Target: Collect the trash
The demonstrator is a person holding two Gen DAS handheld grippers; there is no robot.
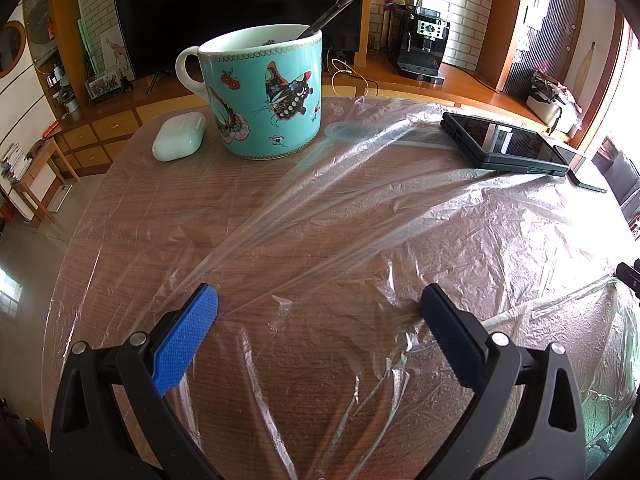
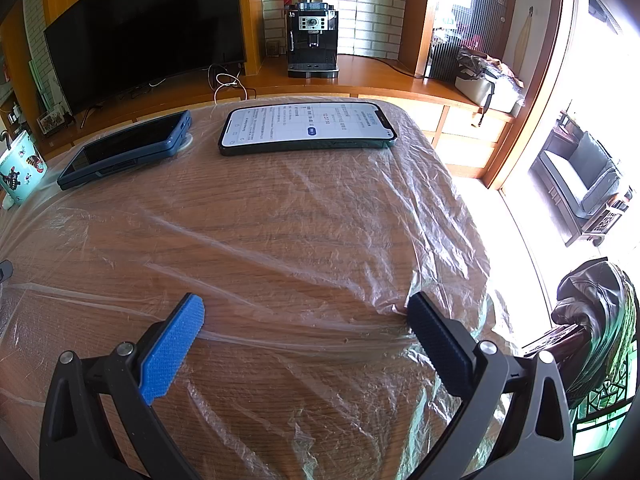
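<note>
Now both grippers low over clear plastic sheet (image 1: 360, 208) spread across wooden table (image 1: 168, 216), jaws wide, nothing gripped.
Left gripper (image 1: 318, 304) hovering at near edge of sheet, blue fingers (image 1: 188, 332) spread apart, right fingertip touching a crease; right gripper (image 2: 306, 314) likewise spread wide over sheet's near right part, dark fingertip at a bunched fold; sheet wrinkled, pulled into long ridges running toward far side, draped over table's right edge; butterfly mug (image 1: 264, 96) with spoon (image 1: 328, 16) standing just past sheet's far left part; white earbud case (image 1: 178, 136) beside mug, off sheet; dark cased phone (image 2: 128, 148) lying on sheet's far side; lit phone (image 2: 308, 128) lying on sheet's far right part; TV (image 2: 148, 28) and coffee machine (image 2: 312, 40) well beyond sheet.
</note>
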